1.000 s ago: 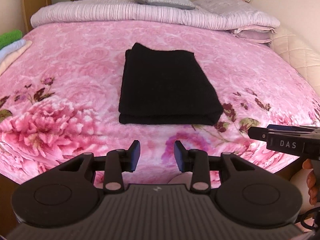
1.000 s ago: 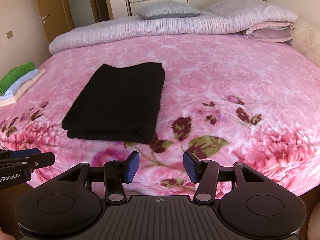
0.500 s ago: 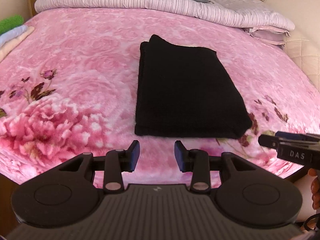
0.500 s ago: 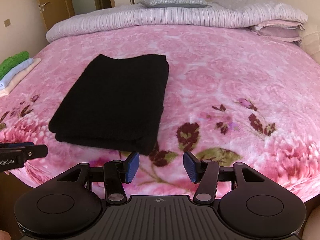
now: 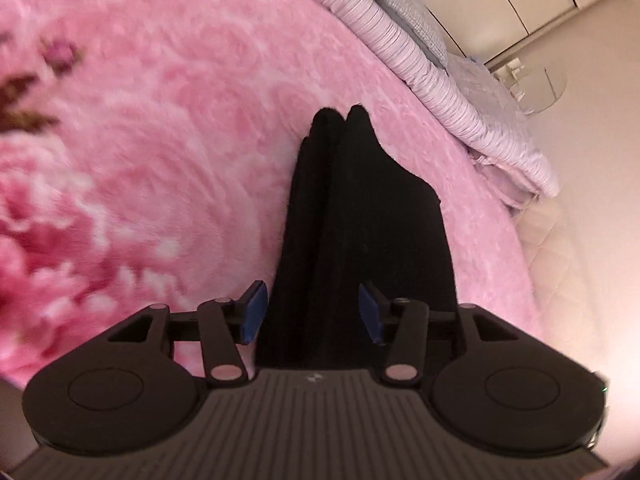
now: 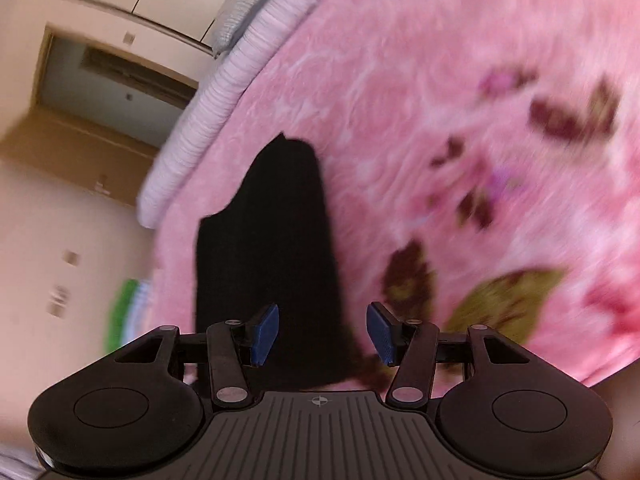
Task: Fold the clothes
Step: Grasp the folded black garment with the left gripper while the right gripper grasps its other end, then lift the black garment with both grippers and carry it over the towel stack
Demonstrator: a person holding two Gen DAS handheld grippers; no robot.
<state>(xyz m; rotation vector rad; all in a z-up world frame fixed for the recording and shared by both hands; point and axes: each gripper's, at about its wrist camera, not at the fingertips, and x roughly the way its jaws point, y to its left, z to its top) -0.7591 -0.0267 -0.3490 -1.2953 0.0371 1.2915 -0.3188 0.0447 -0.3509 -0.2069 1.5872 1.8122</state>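
Left hand-held gripper (image 5: 311, 312) opening astride the black cloth (image 5: 360, 220); right hand-held gripper (image 6: 322, 334) wide, empty; cloth's near edge hidden; bed (image 5: 180, 140) blurred.

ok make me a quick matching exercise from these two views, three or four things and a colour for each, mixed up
Things:
1. folded garment
2. bedspread
3. finger pads of the left hand-held gripper
4. towel at the bed's edge

Colours:
a. green
b. blue
c. black
d. pink floral

Pairs: 1-c, 2-d, 3-b, 4-a
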